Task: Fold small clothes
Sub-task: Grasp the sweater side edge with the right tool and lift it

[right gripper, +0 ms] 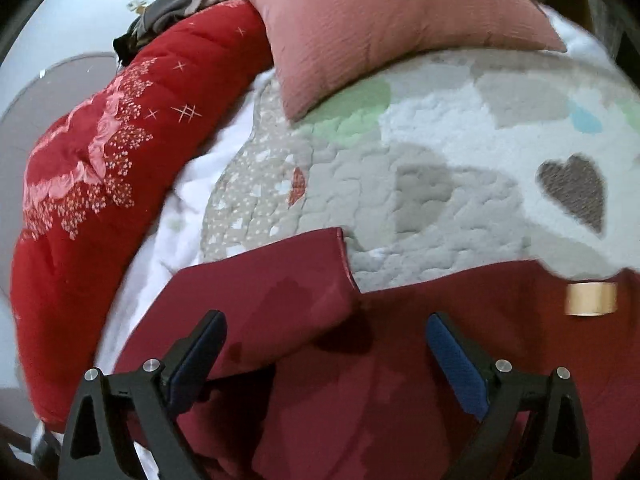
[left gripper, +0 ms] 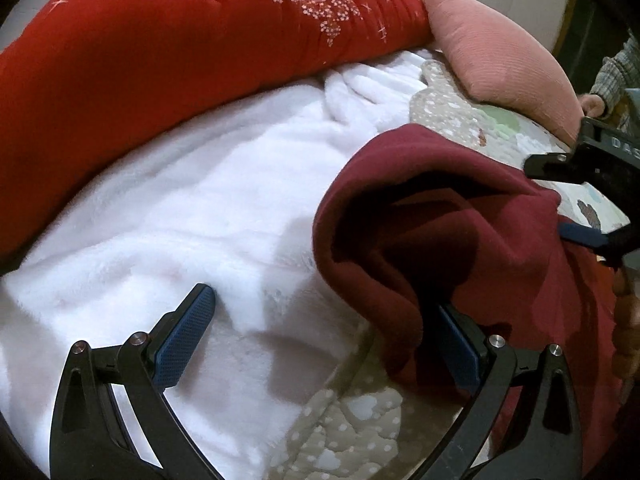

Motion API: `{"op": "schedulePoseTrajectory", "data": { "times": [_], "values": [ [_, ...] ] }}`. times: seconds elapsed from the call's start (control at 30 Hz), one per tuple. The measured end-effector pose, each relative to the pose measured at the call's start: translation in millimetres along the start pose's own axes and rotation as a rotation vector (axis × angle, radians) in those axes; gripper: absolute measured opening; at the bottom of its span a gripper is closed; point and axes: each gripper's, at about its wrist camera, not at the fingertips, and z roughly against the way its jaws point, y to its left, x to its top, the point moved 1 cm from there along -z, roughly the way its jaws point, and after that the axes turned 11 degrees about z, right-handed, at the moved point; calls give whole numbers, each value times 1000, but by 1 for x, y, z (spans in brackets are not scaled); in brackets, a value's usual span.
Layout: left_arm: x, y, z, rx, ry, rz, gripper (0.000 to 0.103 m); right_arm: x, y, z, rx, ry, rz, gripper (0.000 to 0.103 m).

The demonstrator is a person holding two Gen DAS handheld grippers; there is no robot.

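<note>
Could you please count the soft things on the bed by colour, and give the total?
Red: 2, the flowered quilt and the dark red garment
Pink: 1, the pillow
White: 1, the fluffy blanket
Grey patterned: 1, the heart-print quilt
Total: 5

The garment (right gripper: 360, 380) at the bottom of the right wrist view is plain dark maroon. Above it the quilt (right gripper: 460, 184) is pale grey and white, patched with mint green, light blue and a brown-grey heart. The pillow (right gripper: 380, 28) at upper centre is dusty pink. The comforter (right gripper: 120, 168) at left is bright red with pink flowers and white sprigs. In the left wrist view the fleece blanket (left gripper: 180, 220) is white, and the gripper pads (left gripper: 184, 340) are blue.
</note>
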Motion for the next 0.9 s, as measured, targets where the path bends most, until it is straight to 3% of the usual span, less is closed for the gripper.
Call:
{"op": "schedulePoseTrajectory", "data": {
  "times": [0.03,0.1,0.17,0.2,0.23,0.33,0.57,0.77,0.9],
  "values": [
    [1,1,-1,1,0,1,103,2,-2,-8,38,7,-8,93],
    [2,1,-3,3,-4,1,103,5,-1,-18,14,13,15,84],
    [3,1,-3,8,-8,3,103,8,5,-20,-58,-24,82,60],
    [3,3,-4,15,-10,7,103,9,9,-19,-67,-45,123,25],
    [5,4,-5,24,-14,15,103,9,11,-19,-69,-46,151,12],
    [9,10,-6,46,-28,33,103,5,8,-10,-22,-63,168,10],
    [13,24,-7,68,-35,94,103,-4,18,36,-54,-160,263,9],
    [9,14,1,104,-82,47,103,3,34,95,14,-284,278,9],
    [6,5,10,65,-116,16,103,13,64,119,64,-344,300,8]
  ]
}}
